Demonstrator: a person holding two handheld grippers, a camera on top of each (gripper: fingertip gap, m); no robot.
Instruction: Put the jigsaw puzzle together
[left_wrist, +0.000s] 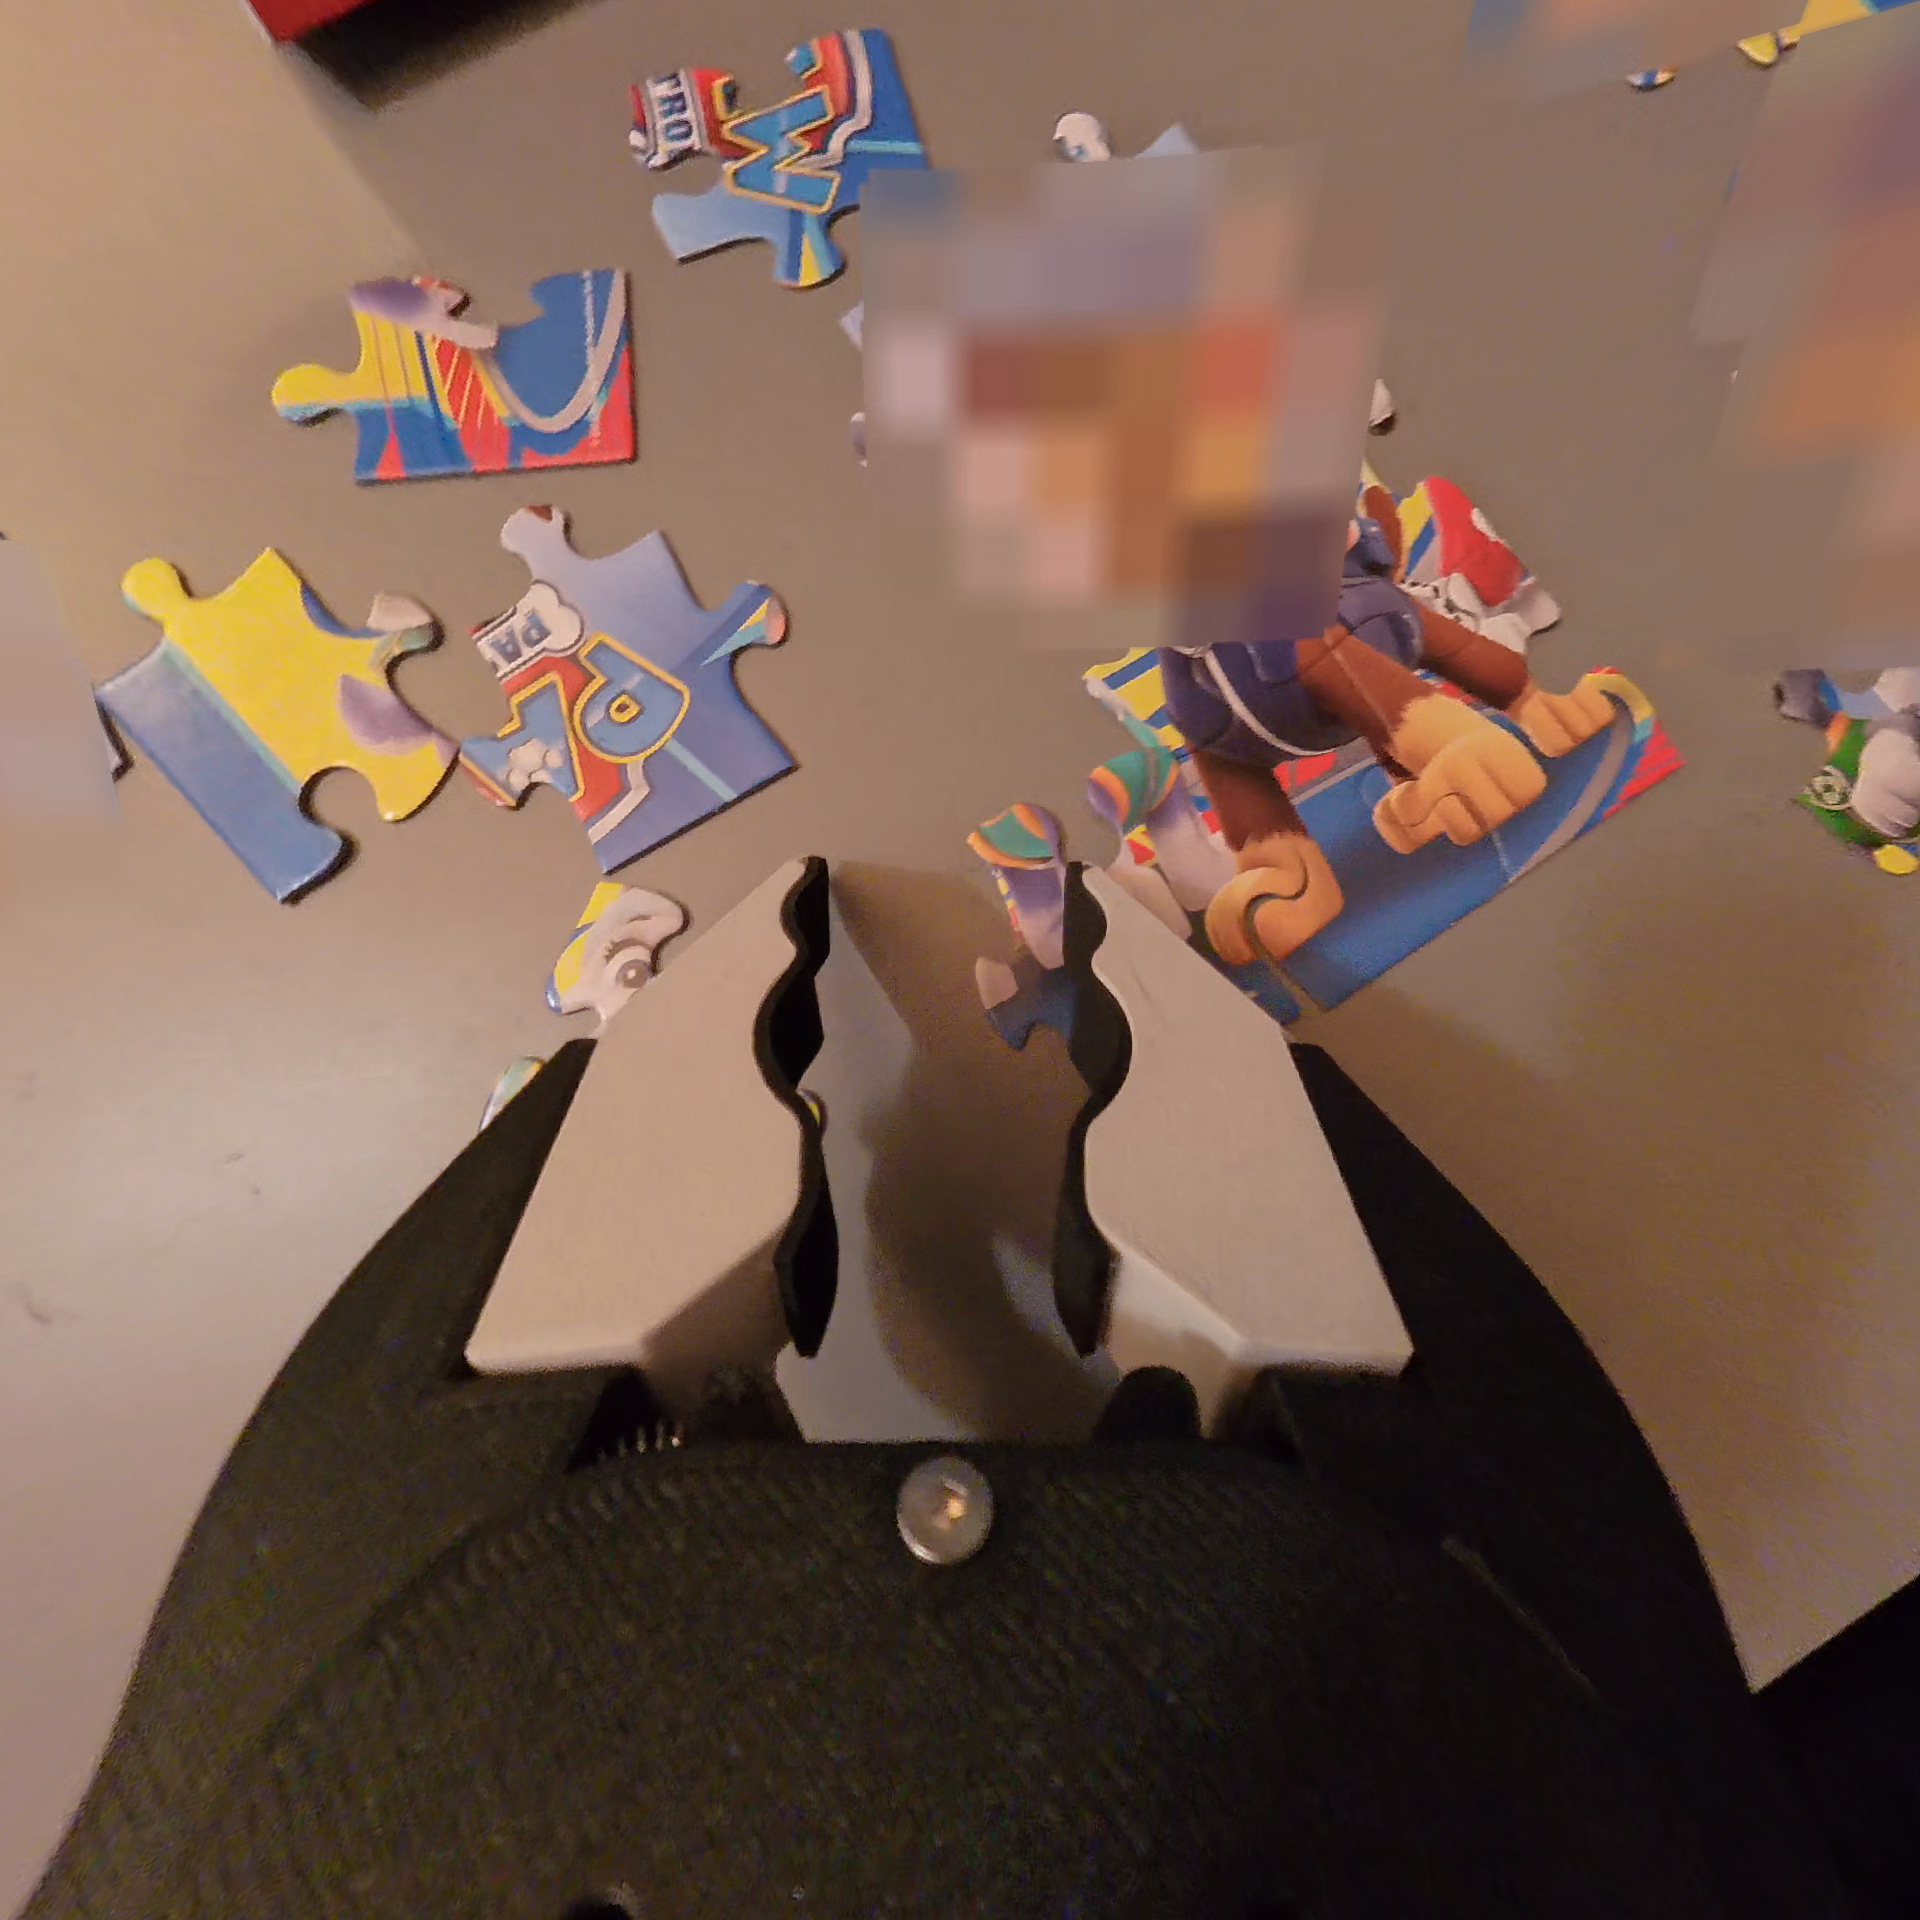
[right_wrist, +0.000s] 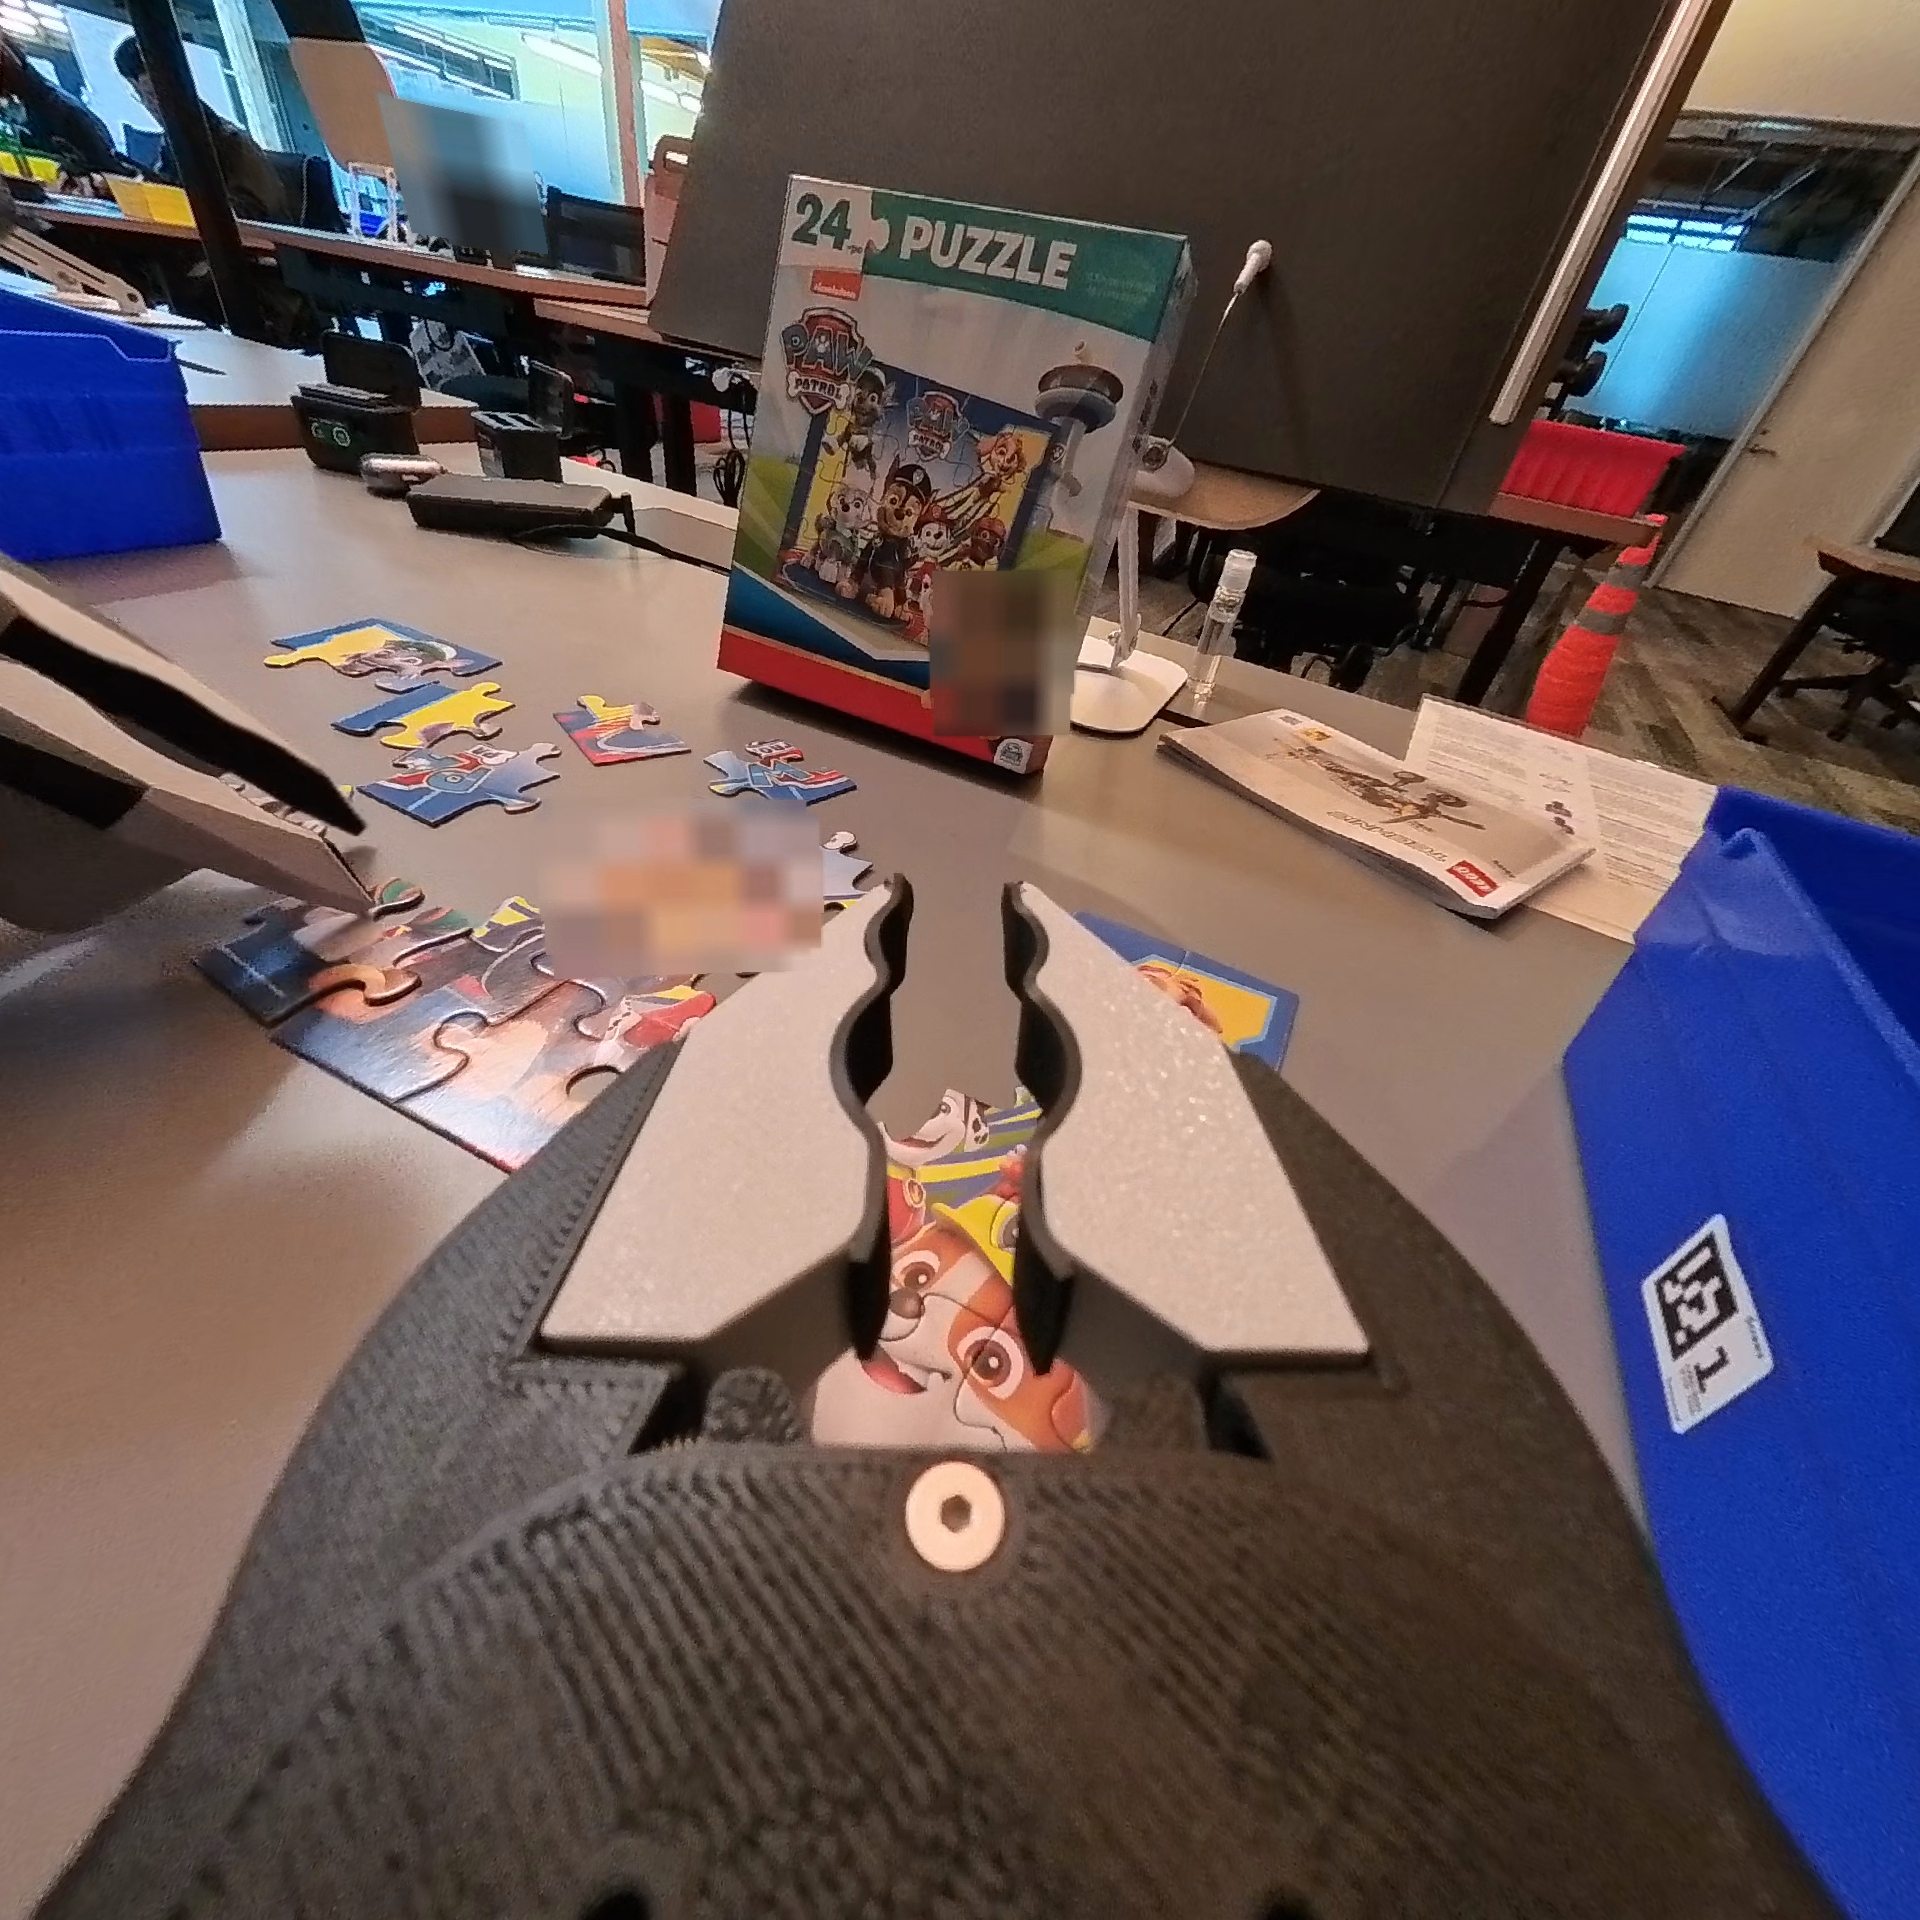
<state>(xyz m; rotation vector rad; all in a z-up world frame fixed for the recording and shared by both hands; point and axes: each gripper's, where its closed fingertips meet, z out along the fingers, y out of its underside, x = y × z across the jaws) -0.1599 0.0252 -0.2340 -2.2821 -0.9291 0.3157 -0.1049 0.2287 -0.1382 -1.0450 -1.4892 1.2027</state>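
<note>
Hovering left gripper (left_wrist: 951, 883), fingers spread, nothing held; loose puzzle piece (left_wrist: 1023, 935) just inside right fingertip (left_wrist: 1101, 935); right gripper (right_wrist: 951, 904) empty, parted

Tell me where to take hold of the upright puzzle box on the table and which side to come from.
Grip the puzzle box near its top, across its thin depth, front and back faces between the fingers, coming down from above. It stands upright with its narrow top edge free, while the broad front looks too wide to span.

Both claws (left_wrist: 951, 883) (right_wrist: 954, 894) parted, bare.
</note>
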